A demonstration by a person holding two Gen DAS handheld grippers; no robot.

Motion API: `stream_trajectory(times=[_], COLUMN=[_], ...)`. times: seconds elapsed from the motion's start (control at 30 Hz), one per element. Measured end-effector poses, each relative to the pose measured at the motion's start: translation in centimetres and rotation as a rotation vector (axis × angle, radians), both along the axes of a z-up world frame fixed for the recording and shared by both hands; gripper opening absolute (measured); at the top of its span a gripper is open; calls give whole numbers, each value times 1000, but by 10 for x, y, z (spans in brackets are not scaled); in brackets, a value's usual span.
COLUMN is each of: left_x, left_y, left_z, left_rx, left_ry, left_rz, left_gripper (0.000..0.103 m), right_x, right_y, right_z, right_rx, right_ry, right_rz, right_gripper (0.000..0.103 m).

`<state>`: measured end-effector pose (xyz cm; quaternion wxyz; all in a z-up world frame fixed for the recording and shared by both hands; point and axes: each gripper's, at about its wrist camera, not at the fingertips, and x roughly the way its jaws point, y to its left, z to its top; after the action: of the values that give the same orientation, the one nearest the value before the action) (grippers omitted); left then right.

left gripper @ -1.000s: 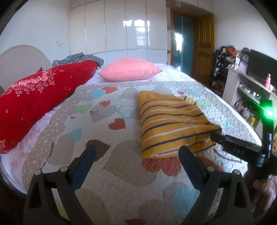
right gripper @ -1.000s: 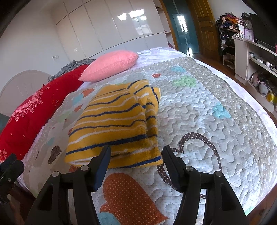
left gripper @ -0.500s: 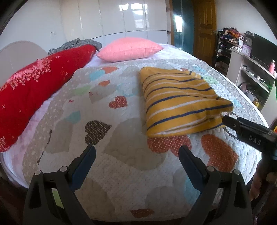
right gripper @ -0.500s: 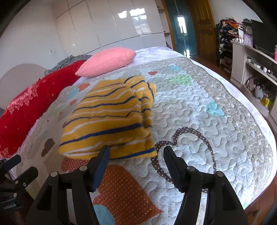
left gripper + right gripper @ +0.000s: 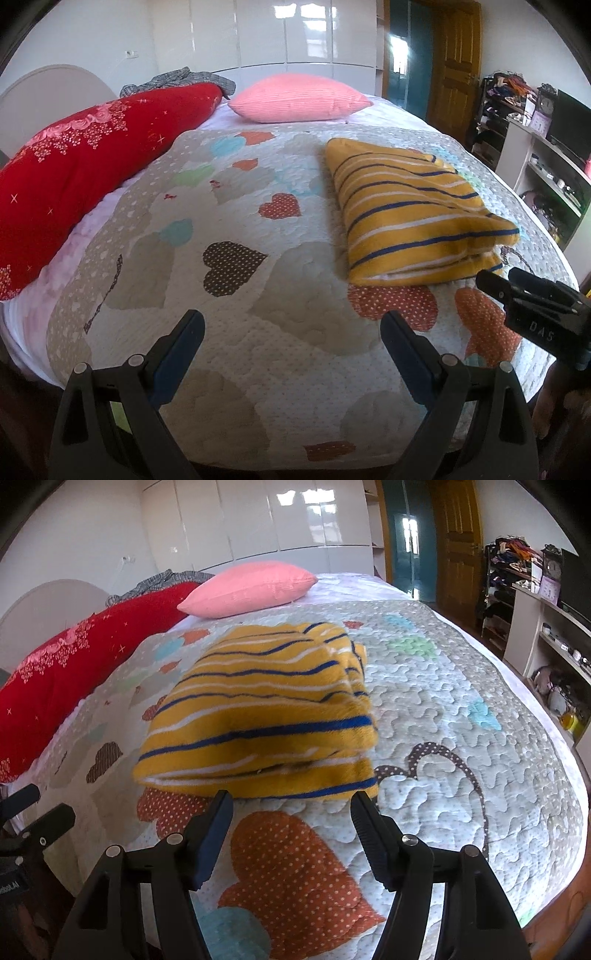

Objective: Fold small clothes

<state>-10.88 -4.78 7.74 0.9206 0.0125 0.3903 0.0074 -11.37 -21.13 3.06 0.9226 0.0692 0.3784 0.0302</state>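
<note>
Left claw (image 5: 291, 332) spread wide, empty, over bare quilt (image 5: 295, 369); right claw (image 5: 291, 814) likewise wide, holding nothing. Folded yellow striped garment (image 5: 266, 716) lies on the bed at 12 o'clock, just past right claw's fingertips; pink pillow (image 5: 247, 589) beyond.

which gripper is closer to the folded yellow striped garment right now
Right. The right gripper sits open just before the striped garment, near edge; the left gripper hovers open, off to its left.
</note>
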Motion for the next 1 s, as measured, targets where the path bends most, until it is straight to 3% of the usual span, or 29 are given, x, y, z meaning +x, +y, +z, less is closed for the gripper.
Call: stream_trajectory(times=[0.1, 0.2, 0.37, 0.47, 0.53, 0.63, 0.73, 1.0], left_x=[-4, -14, -45, -64, -65, -52, -40, -14], left_y=[3, 6, 11, 13, 15, 14, 8, -2], left_z=[4, 15, 50, 70, 80, 91, 83, 22], left_rx=[4, 32, 100, 85, 60, 29, 17, -38], left_ry=[-36, -134, -398, -563, -604, -529, -422, -119], left_rz=[16, 57, 158, 179, 160, 52, -18, -31], left_gripper=[96, 96, 103, 103, 103, 103, 103, 103], right_x=[-1, -2, -7, -10, -12, -15, -19, -18], right_y=[3, 6, 9, 10, 10, 12, 15, 15], right_z=[-2, -2, 2, 6, 8, 10, 13, 9], right_rx=[-6, -11, -28, -37, -46, -65, -99, -127], right_ry=[4, 3, -16, -31, -36, -45, -60, -56], right_rz=[7, 14, 21, 24, 25, 27, 25, 32], right_gripper=[71, 71, 72, 72, 72, 72, 74, 76])
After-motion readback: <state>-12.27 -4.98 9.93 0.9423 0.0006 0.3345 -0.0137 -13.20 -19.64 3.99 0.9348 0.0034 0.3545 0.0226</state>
